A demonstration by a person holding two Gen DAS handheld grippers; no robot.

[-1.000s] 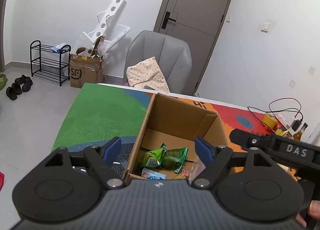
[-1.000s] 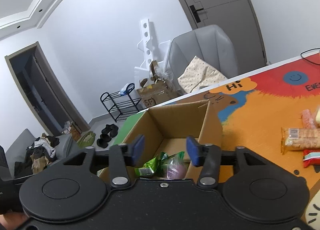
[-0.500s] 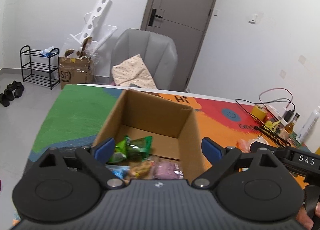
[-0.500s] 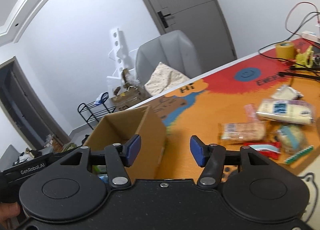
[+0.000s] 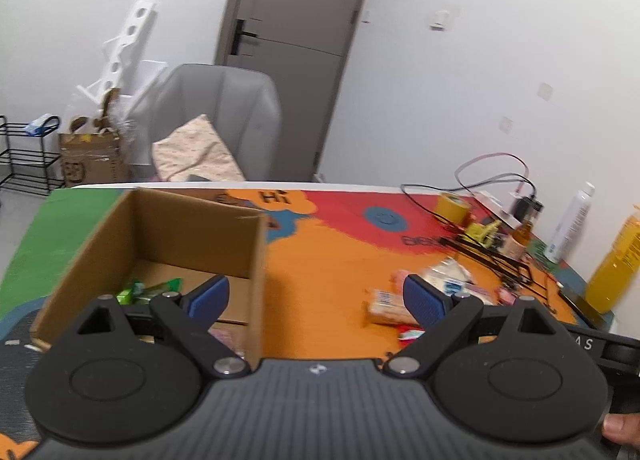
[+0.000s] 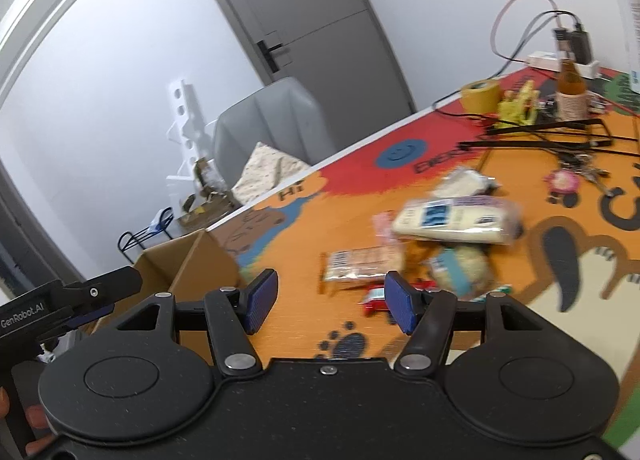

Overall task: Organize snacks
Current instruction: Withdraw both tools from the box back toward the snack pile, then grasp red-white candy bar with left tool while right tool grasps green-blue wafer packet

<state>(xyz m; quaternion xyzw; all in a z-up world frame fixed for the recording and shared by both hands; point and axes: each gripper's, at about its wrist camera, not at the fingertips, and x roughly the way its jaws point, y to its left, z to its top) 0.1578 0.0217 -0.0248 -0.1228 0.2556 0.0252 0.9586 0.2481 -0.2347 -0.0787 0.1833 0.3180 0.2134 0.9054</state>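
Observation:
An open cardboard box (image 5: 192, 227) stands on the colourful mat, with a green snack packet (image 5: 148, 290) and a pink one inside. My left gripper (image 5: 316, 300) hangs open and empty over the box's right wall. To the right lies a pile of snacks: a cracker pack (image 6: 362, 264), a long white pack (image 6: 456, 219), a round blue-and-white pack (image 6: 460, 270) and a red packet (image 6: 376, 296). My right gripper (image 6: 331, 302) is open and empty just short of the cracker pack. In the right wrist view the box (image 6: 188, 264) sits at the left.
At the table's far right are a yellow tape roll (image 6: 480, 93), a brown bottle (image 6: 570, 87), tangled cables (image 6: 552, 135), keys, a white spray can (image 5: 570, 223) and a yellow bottle (image 5: 616, 260). A grey chair (image 5: 216, 115) stands behind the table.
Both grippers have swung right, away from the box's inside and toward the snack pile. Both pairs of jaws stand wider than a second ago.

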